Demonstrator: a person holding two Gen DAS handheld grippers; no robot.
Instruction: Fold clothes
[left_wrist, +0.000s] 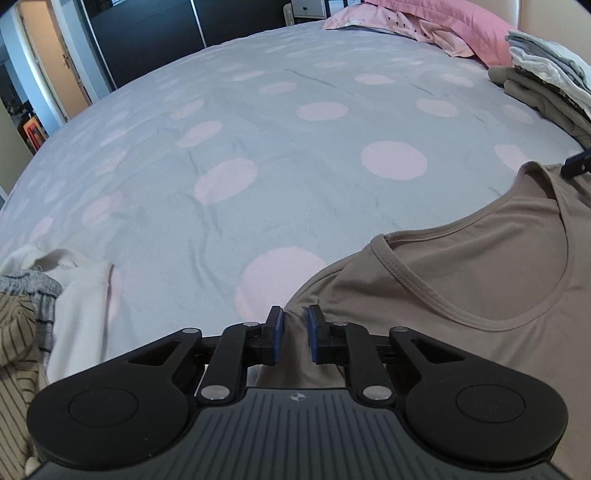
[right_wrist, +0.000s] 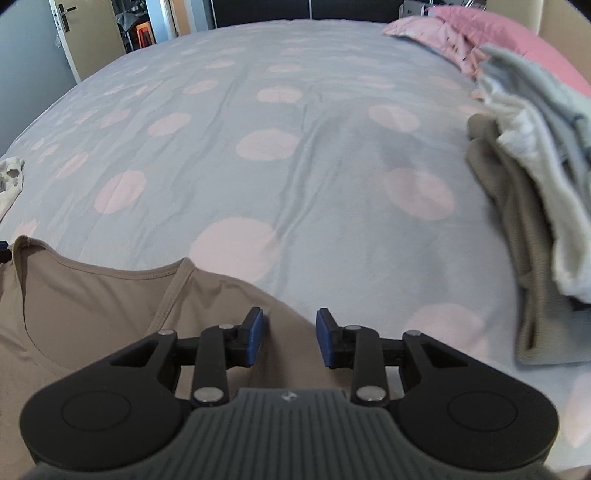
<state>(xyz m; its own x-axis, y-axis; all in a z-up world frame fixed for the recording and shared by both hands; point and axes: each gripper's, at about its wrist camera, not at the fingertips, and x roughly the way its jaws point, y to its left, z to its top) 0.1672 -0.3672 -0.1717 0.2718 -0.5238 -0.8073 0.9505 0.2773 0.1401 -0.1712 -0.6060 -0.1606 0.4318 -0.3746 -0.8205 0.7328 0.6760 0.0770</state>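
Both grippers (left_wrist: 295, 334) (right_wrist: 290, 338) hide the tan shirt's (left_wrist: 461, 266) shoulders.

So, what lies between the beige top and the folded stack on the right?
Only bare dotted bedcover lies between the top and the stack; the right wrist view shows it.

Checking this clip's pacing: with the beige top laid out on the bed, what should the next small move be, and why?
Probably close both grippers on the shoulders. The left gripper has beige top fabric between its slightly parted pads; the right gripper is open over the other shoulder. The neckline lies flat on the dotted bedspread, so a grip comes before any fold.
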